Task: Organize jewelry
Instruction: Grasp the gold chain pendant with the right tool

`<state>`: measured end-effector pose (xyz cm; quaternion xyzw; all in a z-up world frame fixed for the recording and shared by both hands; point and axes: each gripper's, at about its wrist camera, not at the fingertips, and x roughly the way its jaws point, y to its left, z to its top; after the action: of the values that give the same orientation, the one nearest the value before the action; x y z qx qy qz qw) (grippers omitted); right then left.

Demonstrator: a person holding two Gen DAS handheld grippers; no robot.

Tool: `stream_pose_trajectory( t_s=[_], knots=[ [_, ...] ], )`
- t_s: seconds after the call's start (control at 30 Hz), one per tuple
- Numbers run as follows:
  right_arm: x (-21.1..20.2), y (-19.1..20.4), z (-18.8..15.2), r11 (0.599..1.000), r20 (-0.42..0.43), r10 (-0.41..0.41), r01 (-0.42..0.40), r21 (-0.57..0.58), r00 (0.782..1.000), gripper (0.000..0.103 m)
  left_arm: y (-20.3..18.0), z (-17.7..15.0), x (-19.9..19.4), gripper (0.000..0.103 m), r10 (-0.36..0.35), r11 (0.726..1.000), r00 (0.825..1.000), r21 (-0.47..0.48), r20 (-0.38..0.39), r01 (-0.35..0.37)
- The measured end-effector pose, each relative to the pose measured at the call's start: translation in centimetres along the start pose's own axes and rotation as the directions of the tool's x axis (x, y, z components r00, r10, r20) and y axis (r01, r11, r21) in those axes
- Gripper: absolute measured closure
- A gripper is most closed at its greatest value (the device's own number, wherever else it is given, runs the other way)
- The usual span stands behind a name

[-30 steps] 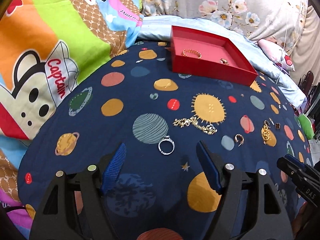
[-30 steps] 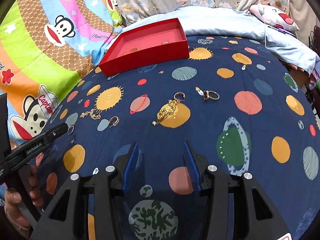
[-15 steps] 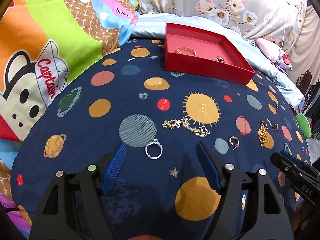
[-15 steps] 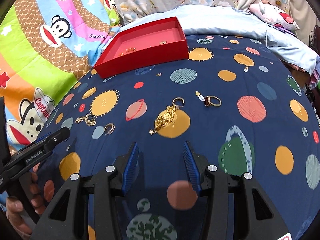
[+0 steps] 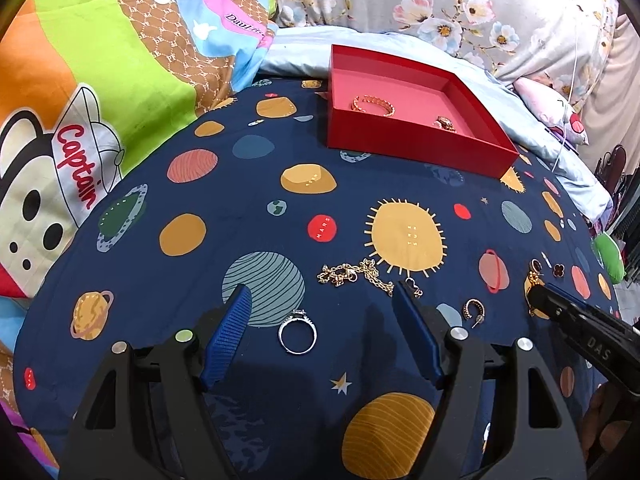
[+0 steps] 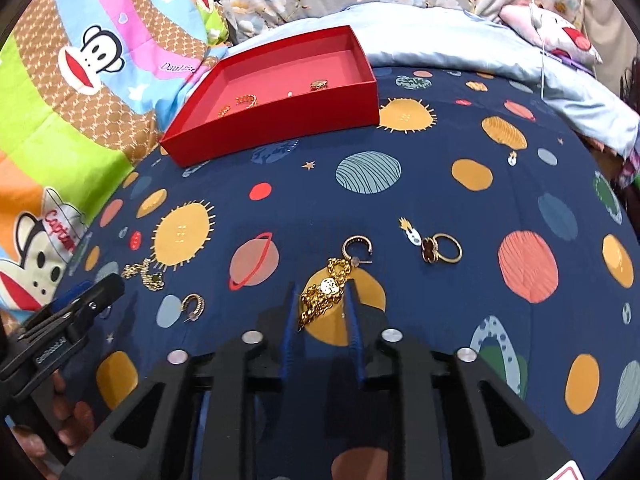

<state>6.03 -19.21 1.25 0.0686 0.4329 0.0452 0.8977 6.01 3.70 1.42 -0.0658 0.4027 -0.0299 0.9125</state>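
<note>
A red tray (image 5: 416, 151) (image 6: 280, 120) sits at the far side of the planet-print bedspread and holds a gold bracelet (image 5: 373, 105) and a small gold piece (image 5: 445, 123). My left gripper (image 5: 320, 320) is open, its fingers on either side of a silver ring (image 5: 298, 330). A thin gold chain (image 5: 360, 274) lies just beyond it. My right gripper (image 6: 322, 308) is open, its fingers either side of a chunky gold chain (image 6: 325, 294). A gold hoop earring (image 6: 357, 246) and a dark-stone ring (image 6: 440, 250) lie beyond.
Another hoop earring (image 5: 473, 310) (image 6: 193, 305) lies between the two grippers. A cartoon-monkey quilt (image 5: 100, 100) rises at the left, and floral pillows (image 5: 460, 12) and a pale blue sheet (image 6: 460, 40) lie behind the tray.
Both grippers have moved forward and down. The silver ring now lies between the left fingers. The right fingers have narrowed and now flank the chunky gold chain.
</note>
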Motion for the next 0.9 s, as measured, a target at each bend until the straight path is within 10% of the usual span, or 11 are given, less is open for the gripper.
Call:
stream_pose_trajectory(
  t_s=[0.9],
  knots=[
    [-0.8,-1.4,-1.1,0.997,0.005,0.058,-0.058,0.060,0.998,0.094,-2.9,0.7,1.8,0.060,-0.085,0.996,0.995,0.035,-0.049,0.087]
  ],
)
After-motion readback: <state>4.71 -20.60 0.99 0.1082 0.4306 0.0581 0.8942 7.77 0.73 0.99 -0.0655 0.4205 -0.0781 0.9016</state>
